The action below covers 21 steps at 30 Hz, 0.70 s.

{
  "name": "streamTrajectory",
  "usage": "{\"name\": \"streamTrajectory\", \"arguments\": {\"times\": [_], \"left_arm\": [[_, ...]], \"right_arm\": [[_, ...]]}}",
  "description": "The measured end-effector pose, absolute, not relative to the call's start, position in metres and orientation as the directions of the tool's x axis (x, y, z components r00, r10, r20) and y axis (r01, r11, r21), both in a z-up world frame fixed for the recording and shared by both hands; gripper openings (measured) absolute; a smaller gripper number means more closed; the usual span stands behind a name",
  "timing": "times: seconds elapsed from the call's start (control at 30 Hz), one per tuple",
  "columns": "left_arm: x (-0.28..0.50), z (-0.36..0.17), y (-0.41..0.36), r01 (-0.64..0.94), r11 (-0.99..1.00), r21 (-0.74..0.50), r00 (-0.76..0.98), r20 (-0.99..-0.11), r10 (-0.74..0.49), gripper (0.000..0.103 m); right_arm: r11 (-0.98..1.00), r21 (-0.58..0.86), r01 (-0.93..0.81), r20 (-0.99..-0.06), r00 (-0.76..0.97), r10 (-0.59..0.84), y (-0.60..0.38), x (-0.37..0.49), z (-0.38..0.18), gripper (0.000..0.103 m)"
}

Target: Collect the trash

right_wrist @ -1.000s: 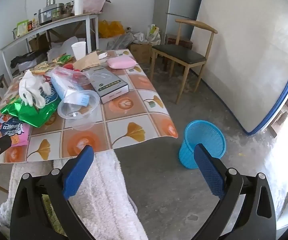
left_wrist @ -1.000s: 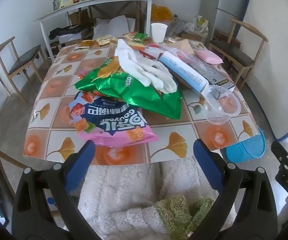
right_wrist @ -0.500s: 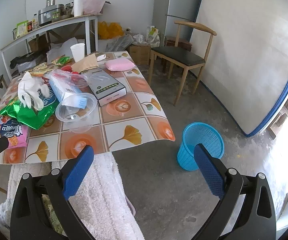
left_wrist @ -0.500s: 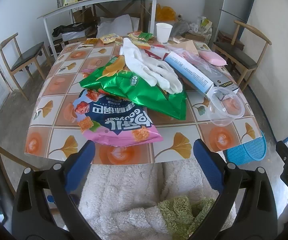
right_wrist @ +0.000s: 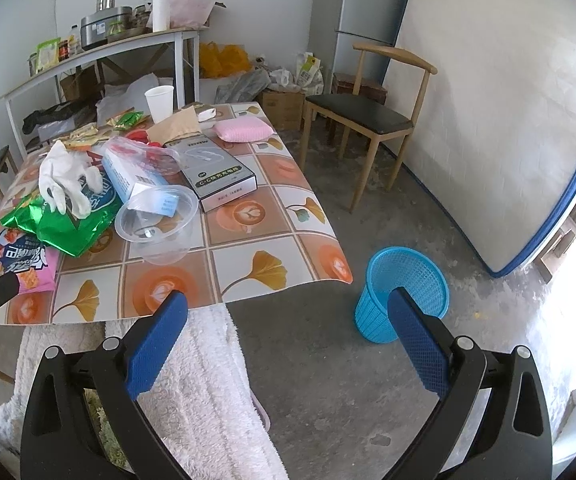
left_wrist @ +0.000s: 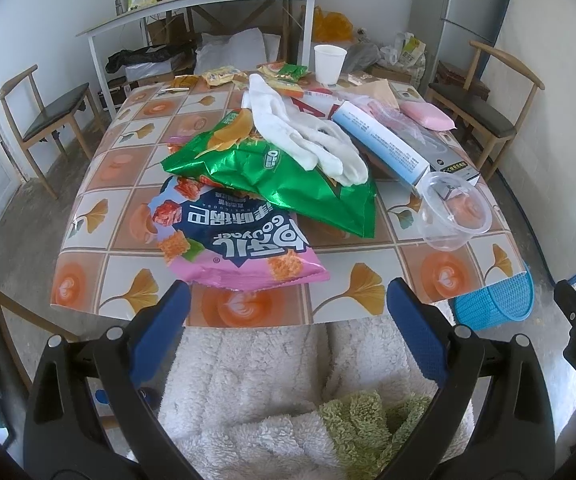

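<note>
Both tongs gape empty; only the right view shows the whole blue basket [right_wrist: 402, 294].

Two large snack bags [left_wrist: 256, 200] are lying on the table, beside one clear plastic bowl [left_wrist: 454, 216], one paper cup [left_wrist: 329, 63] and two boxes [right_wrist: 216, 174]; one blue basket [right_wrist: 404, 296] is standing below.

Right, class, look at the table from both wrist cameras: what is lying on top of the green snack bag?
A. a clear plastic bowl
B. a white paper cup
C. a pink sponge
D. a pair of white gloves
D: the white gloves are draped over the upper part of the green snack bag, while the paper cup, pink sponge and clear plastic bowl sit elsewhere on the table.
</note>
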<state>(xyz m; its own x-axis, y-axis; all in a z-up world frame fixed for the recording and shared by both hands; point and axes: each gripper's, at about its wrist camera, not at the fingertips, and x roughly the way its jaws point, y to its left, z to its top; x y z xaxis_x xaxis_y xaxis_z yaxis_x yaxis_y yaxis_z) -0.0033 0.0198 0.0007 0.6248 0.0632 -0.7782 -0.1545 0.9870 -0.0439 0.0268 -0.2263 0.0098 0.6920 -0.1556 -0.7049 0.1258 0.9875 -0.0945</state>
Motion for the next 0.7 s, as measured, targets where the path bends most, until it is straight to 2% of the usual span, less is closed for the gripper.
{"name": "streamTrajectory", "arguments": {"times": [0.7], "left_arm": [[-0.0049, -0.0020, 0.0209, -0.154, 0.987, -0.040, 0.620, -0.782, 0.065, 0.095]], "right_arm": [[0.989, -0.100, 0.107, -0.705, 0.694, -0.146, -0.2227, 0.0297, 0.0106, 0.097]]}}
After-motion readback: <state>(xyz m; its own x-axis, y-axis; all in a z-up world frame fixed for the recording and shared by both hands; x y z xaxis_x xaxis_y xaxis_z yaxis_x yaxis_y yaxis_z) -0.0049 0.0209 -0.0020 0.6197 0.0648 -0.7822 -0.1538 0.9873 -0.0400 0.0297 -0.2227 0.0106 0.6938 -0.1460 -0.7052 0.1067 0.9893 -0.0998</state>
